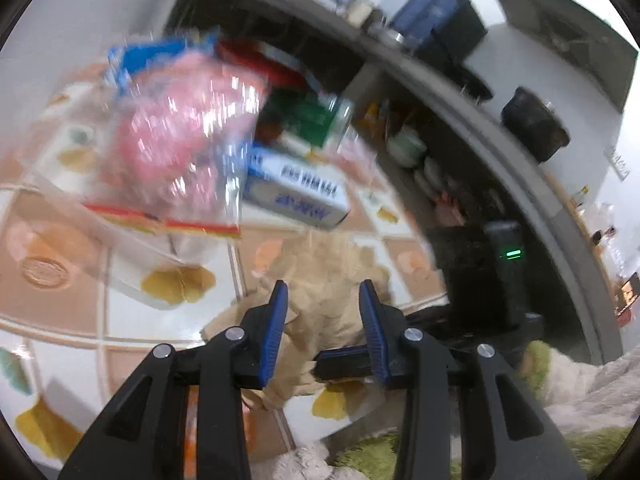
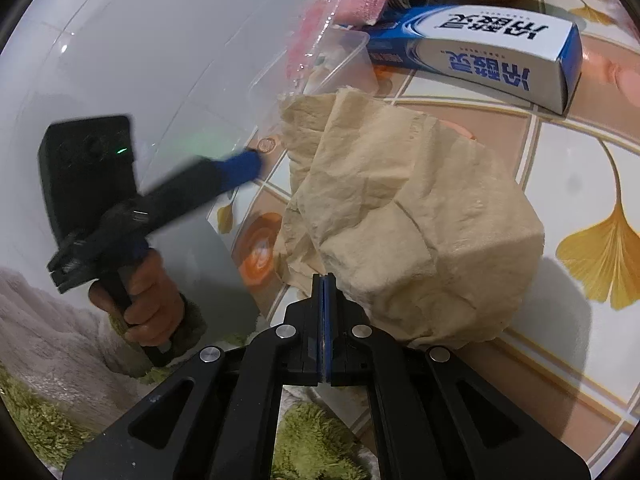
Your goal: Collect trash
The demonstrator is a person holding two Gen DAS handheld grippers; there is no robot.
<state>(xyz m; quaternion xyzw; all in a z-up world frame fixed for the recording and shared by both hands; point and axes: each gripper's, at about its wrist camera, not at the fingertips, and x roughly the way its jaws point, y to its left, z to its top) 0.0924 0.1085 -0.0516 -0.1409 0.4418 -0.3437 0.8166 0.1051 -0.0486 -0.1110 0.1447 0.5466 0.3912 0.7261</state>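
While the crumpled beige paper towel (image 2: 404,216) lies heaped on the tiled, ginkgo-leaf patterned tabletop (image 2: 592,240), the right gripper (image 2: 325,280) sits at its near edge with its fingers pressed flat together; whether a fold of paper is pinched between them cannot be told. The left gripper (image 1: 323,300) hangs released, its blue-padded fingers (image 1: 276,320) spread over the same wad, seen from the near side. Farther off lie a blue-and-white cardboard box with printed characters (image 2: 480,44), a clear plastic bag of pink material (image 1: 176,128) and a clear plastic container (image 2: 320,68).

To lift the towel cleanly, I judge the best approach is to close on a thick ridge of the wad, not on a loose flap, since a thin corner could tear or let the bundle unfold and drag. The open claw could steady or gather the far side, keeping clear of the box.
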